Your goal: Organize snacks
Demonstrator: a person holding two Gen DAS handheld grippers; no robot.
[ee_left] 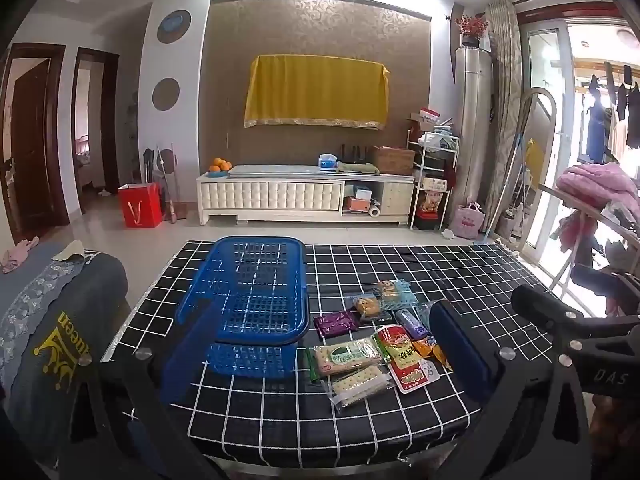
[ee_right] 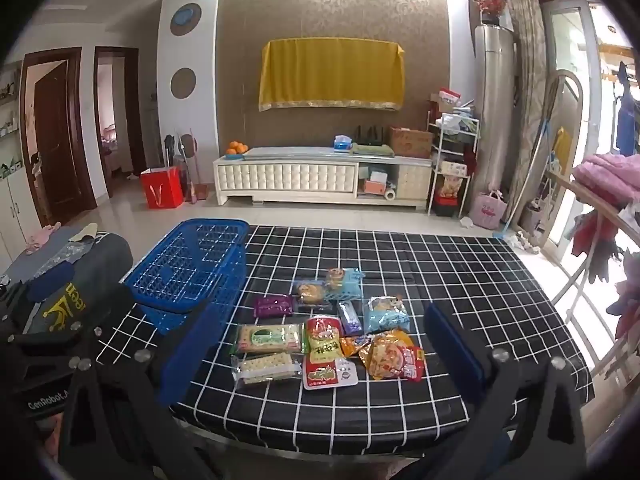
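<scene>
An empty blue mesh basket stands on the left part of the black grid-cloth table. To its right lies a loose heap of snack packs: two cracker packs, a red-and-yellow pack, a purple bar, a light blue bag and an orange pack. My left gripper hovers open above the near table edge, its fingers straddling basket and snacks. My right gripper is open too, framing the snack heap. Neither holds anything.
A seat draped with a grey printed garment sits close to the table's left side. At the right a drying rack carries a pink blanket. Bare cloth lies right of and in front of the snacks.
</scene>
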